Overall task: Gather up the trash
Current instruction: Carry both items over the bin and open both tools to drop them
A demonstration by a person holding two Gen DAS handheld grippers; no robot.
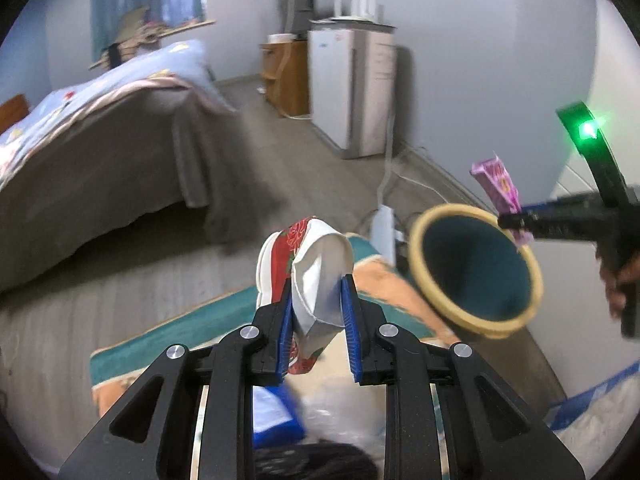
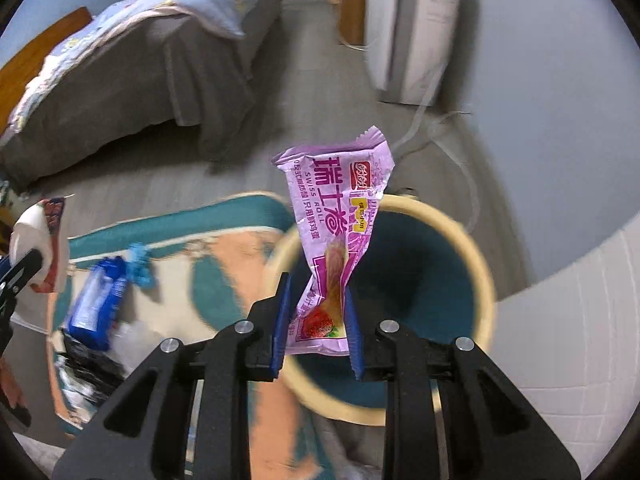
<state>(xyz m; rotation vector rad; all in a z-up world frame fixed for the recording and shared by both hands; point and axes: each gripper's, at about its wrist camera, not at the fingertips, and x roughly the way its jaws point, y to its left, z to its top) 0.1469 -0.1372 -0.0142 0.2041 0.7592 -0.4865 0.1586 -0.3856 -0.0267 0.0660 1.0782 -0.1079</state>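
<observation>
Your left gripper is clamped on a crushed paper cup with a red rose print, holding it up over the teal and peach rug. The blue pads pinch the white inner side of the cup, so that one's firmly held.

Your right gripper is squeezed onto a purple Swiss roll wrapper (strawberry picture near the bottom end), and the wrapper hangs right above the mouth of the bin. The bin has a cream rim and a teal inside, and it's tilted toward the camera in both views. What you can see of its inside looks dark and bare, though the wrapper and your fingers hide part of it, so I can't tell for sure what's at the bottom.

On the rug to the left you've got a blue snack packet and a small crumpled blue thing just beside it, plus some clear and dark plastic nearby, too blurry to name. Bed and white fridge sit well back.
</observation>
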